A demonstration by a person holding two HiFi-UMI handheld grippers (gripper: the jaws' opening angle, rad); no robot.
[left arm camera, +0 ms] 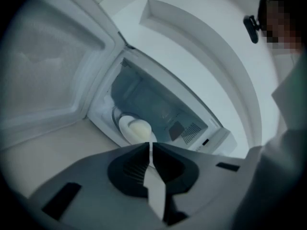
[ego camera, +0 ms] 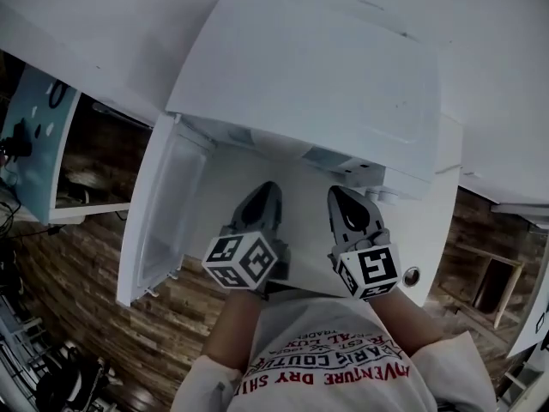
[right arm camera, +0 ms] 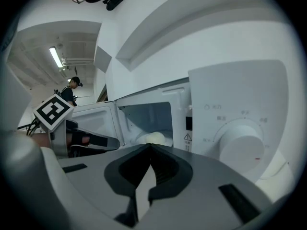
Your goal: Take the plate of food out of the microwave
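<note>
Both the left gripper [left arm camera: 149, 145] and right gripper [right arm camera: 149, 147] are closed on nothing, so spread their jaws before reaching level for the plate of food [left arm camera: 135, 128], just below frame centre inside the open microwave [left arm camera: 158, 102], to avoid tipping it.

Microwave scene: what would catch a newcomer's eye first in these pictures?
The white box-shaped microwave fills the middle, its white door swung open to the left. Inside sits a round white plate of pale food. The grey left tongs and grey right tongs are shut in front of it.
</note>
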